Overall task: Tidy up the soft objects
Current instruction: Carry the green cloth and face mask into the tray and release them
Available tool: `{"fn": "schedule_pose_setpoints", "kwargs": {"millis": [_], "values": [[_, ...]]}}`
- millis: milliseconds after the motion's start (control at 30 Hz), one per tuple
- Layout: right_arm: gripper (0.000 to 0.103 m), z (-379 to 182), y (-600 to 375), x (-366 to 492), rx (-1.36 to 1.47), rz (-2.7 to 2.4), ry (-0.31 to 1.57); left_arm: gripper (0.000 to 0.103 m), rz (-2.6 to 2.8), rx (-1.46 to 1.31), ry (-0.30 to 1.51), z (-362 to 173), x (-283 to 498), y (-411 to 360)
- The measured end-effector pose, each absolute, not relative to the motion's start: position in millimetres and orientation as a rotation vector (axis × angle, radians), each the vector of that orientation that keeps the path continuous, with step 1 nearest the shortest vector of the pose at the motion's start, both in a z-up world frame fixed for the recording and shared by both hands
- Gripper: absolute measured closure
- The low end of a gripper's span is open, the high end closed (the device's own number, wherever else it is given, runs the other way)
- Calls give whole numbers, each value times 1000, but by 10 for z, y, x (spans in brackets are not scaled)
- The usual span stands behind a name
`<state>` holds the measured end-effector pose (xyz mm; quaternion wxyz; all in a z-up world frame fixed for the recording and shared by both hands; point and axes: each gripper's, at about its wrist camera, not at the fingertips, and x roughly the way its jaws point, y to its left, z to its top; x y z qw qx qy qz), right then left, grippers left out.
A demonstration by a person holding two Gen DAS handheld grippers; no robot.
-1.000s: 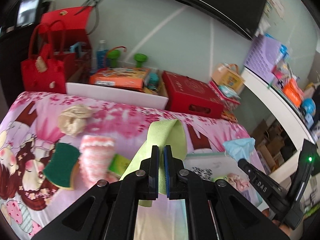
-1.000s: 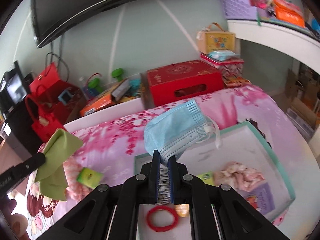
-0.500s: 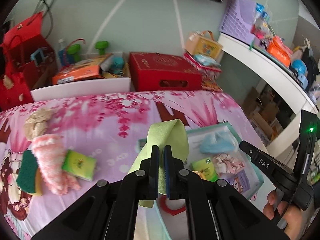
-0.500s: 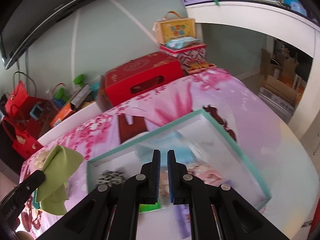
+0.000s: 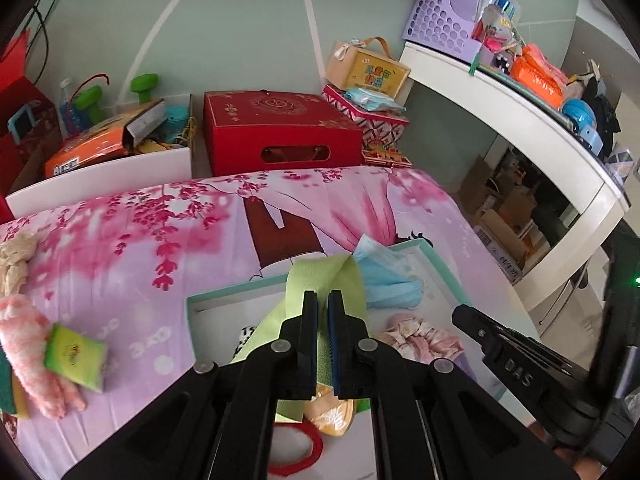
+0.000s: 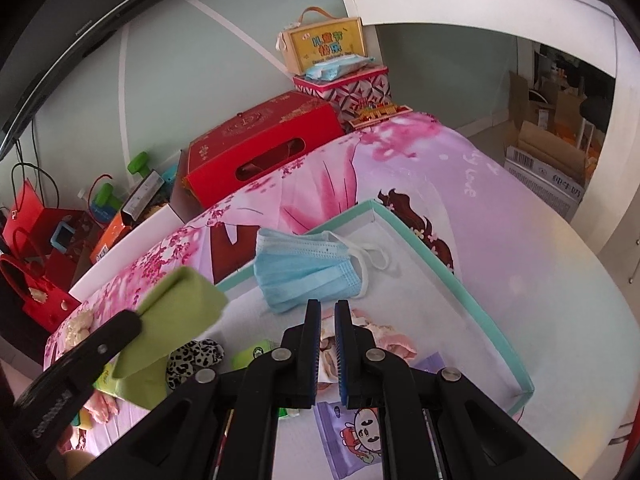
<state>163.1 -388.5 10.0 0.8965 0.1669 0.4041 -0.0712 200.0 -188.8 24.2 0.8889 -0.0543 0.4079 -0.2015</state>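
My left gripper (image 5: 323,300) is shut on a folded green cloth (image 5: 320,276) and holds it above the teal-rimmed white box (image 5: 424,245); the cloth also shows in the right wrist view (image 6: 176,304). My right gripper (image 6: 327,307) is nearly shut and empty, just above the box (image 6: 460,276). A blue face mask (image 6: 308,272) lies at the box's far end. The box also holds a pink scrunchie (image 5: 420,336), a leopard-print item (image 6: 192,360) and a red ring (image 5: 296,448). A fluffy pink cloth (image 5: 28,344), a green packet (image 5: 74,356) and a beige scrunchie (image 5: 14,260) lie on the sheet to the left.
The box sits on a round table under a pink floral sheet (image 5: 160,232). A red carton (image 5: 276,136), gift boxes (image 5: 368,76) and a white bin of toys (image 5: 116,136) stand behind. A white curved shelf (image 5: 520,120) runs along the right.
My right gripper let go of the blue mask, which now lies in the box. My left gripper carried the green cloth to the right, over the box.
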Motion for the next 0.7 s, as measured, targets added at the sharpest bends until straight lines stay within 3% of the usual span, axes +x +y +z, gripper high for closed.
{"fn": "schedule_pose_setpoints", "kwargs": {"millis": [100,133,200,233,500,567,600,667,700], "values": [[95,76,-3880,1648,338,-148,851,97,-417,-115,862,139,2046,-1939],[95,72,-3876,1652,336,-147,854,92,-416,-124,875,103,2061,-1941],[95,64,-3873,1651,337,-145,858,63,-418,-140,896,43,2086,-1930],[95,60,-3869,1654,336,-143,860,42,-415,-147,901,27,2090,-1915],[94,42,-3785,1675,312,-120,890,35,-353,-172,910,64,2048,-1715],[94,34,-3752,1688,301,-115,904,18,-318,-174,922,44,2054,-1635],[90,24,-3729,1699,289,-114,913,16,-304,-178,927,29,2063,-1601],[63,2,-3687,1719,262,-123,932,15,-268,-183,936,-4,2078,-1531],[33,-12,-3666,1730,249,-129,945,15,-253,-182,942,-24,2087,-1504]]}}
